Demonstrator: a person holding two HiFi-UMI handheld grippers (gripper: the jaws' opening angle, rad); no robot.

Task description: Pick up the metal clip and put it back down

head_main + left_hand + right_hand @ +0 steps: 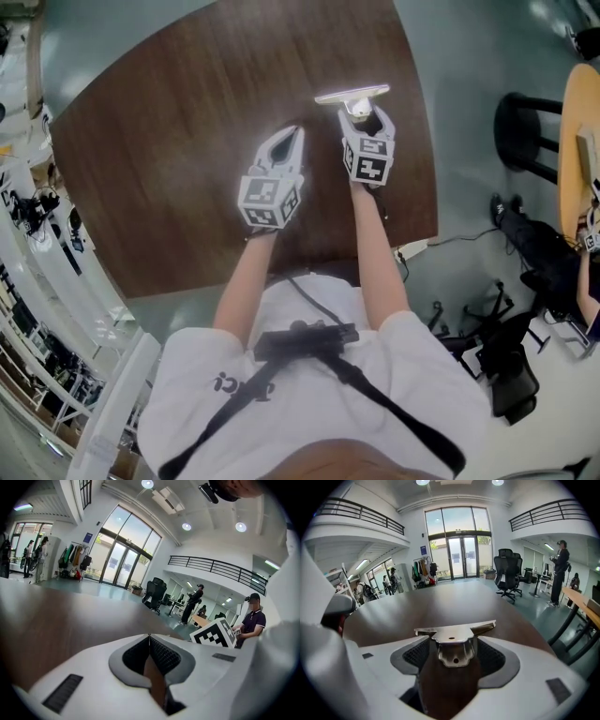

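A person standing at a dark wooden table (178,150) pinches the metal clip (453,633) in the right gripper (362,112), its jaws closed on the clip's narrow handles so the wide flat bar juts past the tips, crosswise and roughly level, apparently ready to be set down flat. Whether the clip touches the wood cannot be told. The left gripper (287,141) hangs just beside it, jaws pressed together on nothing, seemingly unneeded for this one-handed job.
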